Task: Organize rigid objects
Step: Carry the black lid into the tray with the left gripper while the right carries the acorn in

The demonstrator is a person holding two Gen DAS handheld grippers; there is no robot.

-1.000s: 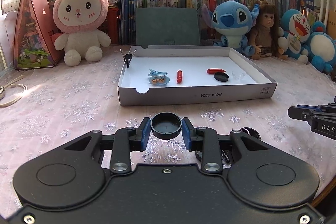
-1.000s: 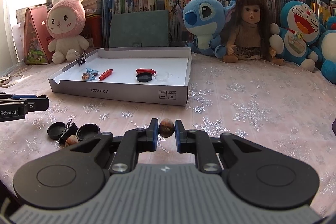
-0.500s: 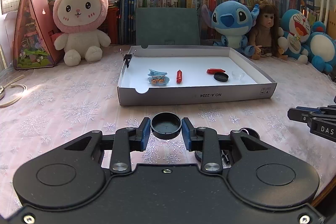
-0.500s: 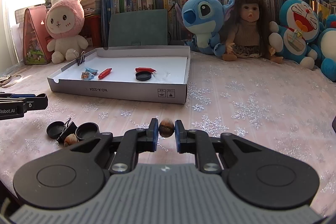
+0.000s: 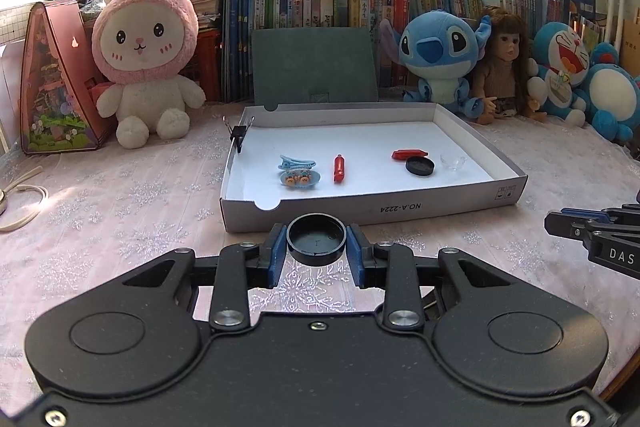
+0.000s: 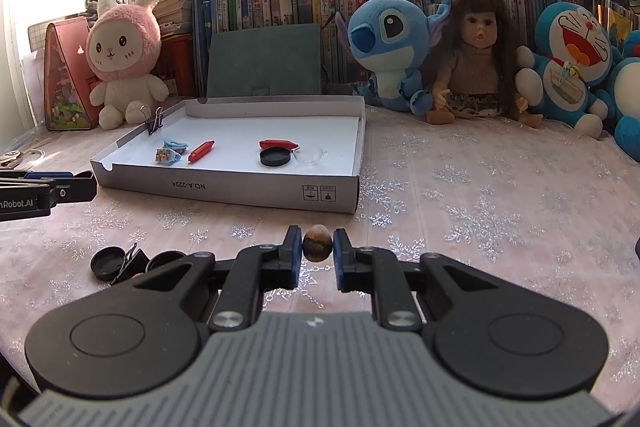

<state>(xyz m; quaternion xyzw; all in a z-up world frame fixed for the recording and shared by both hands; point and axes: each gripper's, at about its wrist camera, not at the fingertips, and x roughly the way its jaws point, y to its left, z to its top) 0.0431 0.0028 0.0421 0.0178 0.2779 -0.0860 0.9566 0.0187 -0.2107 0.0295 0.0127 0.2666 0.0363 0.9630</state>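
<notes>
My left gripper (image 5: 316,247) is shut on a black round cap (image 5: 316,238) and holds it above the tablecloth, just short of the white box lid tray (image 5: 372,209). My right gripper (image 6: 317,251) is shut on a small brown nut-like ball (image 6: 317,247), in front of the tray's near right corner (image 6: 320,193). In the tray lie a blue hair clip (image 5: 298,163), a red pen-like piece (image 5: 339,167), a red clip (image 5: 409,154), a black cap (image 5: 419,166) and a clear dish (image 5: 452,161). The left gripper also shows in the right wrist view (image 6: 86,183).
Loose on the cloth at the left of the right wrist view lie two black caps (image 6: 106,262) and a black binder clip (image 6: 130,261). A binder clip (image 5: 239,133) grips the tray's far left wall. Plush toys, a doll (image 6: 476,67) and books line the back.
Both grippers have moved slightly forward toward the tray, each still holding its object. Nothing was let go or picked up.
</notes>
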